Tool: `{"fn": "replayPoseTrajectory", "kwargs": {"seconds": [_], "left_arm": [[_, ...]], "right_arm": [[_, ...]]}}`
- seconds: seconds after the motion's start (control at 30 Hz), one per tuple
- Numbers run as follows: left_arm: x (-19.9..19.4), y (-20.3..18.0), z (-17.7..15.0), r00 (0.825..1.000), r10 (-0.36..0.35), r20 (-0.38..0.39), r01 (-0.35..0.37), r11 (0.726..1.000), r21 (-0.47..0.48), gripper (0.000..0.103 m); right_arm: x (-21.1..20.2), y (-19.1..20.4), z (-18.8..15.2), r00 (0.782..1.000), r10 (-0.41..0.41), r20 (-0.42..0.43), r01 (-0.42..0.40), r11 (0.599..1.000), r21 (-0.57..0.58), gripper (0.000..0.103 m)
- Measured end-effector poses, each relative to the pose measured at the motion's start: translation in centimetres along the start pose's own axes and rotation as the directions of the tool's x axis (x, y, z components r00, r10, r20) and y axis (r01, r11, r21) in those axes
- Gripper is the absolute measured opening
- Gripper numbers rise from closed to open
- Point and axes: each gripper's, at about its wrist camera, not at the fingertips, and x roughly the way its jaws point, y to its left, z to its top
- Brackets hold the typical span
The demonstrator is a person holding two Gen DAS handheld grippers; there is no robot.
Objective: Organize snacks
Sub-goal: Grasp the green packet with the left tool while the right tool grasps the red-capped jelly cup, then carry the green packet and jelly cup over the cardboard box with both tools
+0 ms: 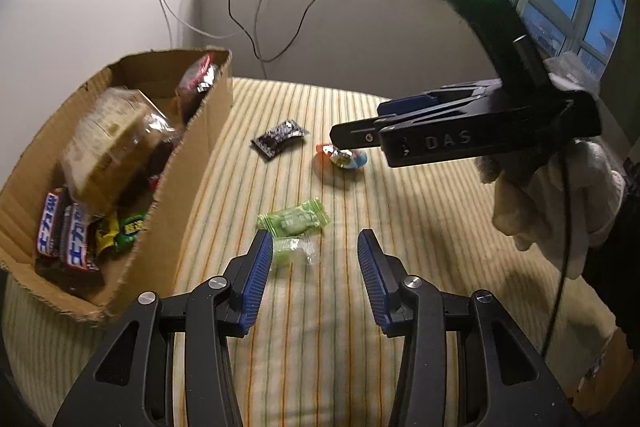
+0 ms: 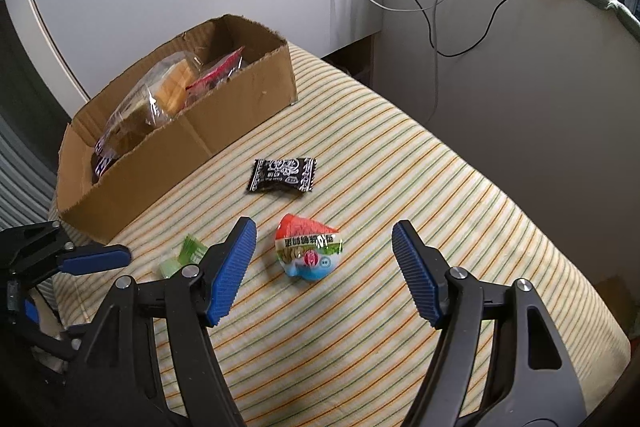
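- Striped cloth [image 2: 400, 187] covers the surface; a cardboard box [image 2: 224, 131] holds snacks.
- Left hand-held gripper [image 1: 316, 259] spread, green candies [image 1: 294, 221] ahead.
- Right hand-held gripper [image 2: 324, 263] spread around a jelly cup [image 2: 308, 247], not touching.

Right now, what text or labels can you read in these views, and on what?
"DAS": on the side of the right gripper.
Snack bars in the cardboard box: white characters, blurred.
Red-and-blue jelly cup: dark characters on the lid, not legible.
Black candy wrapper: white print, too small.
Green candy: unreadable.
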Motion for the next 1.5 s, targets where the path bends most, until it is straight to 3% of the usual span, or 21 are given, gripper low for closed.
{"fn": "replayPoseTrajectory", "kwargs": {"seconds": [0.47, 0.57, 0.83, 0.93, 1.5], "left_arm": [[2.6, 0.4, -0.5, 0.997, 0.066, -0.039, -0.066, 0.998, -0.002, 0.041], [3.0, 1.1, -0.5, 0.997, 0.057, -0.053, -0.059, 0.998, -0.028, 0.035], [3.3, 1.9, -0.6, 0.997, 0.047, -0.053, -0.050, 0.997, -0.058, 0.018], [3.2, 2.0, -0.6, 0.998, 0.049, -0.050, -0.051, 0.997, -0.057, 0.015], [1.4, 1.9, -0.3, 0.999, 0.042, -0.017, -0.043, 0.997, -0.064, 0.015]], "right_arm": [[2.3, 1.1, -0.3, 0.999, 0.034, -0.037, -0.035, 0.999, -0.024, 0.073], [2.8, 1.3, -0.4, 0.999, 0.026, -0.046, -0.027, 0.999, -0.031, 0.073], [3.2, 0.9, -0.8, 0.998, 0.014, -0.064, -0.016, 1.000, -0.027, 0.055], [3.2, 0.9, -0.8, 0.998, -0.008, -0.066, 0.006, 0.999, -0.032, 0.043], [1.4, 1.0, -0.8, 0.999, -0.026, -0.040, 0.024, 0.999, -0.035, 0.035]]}}
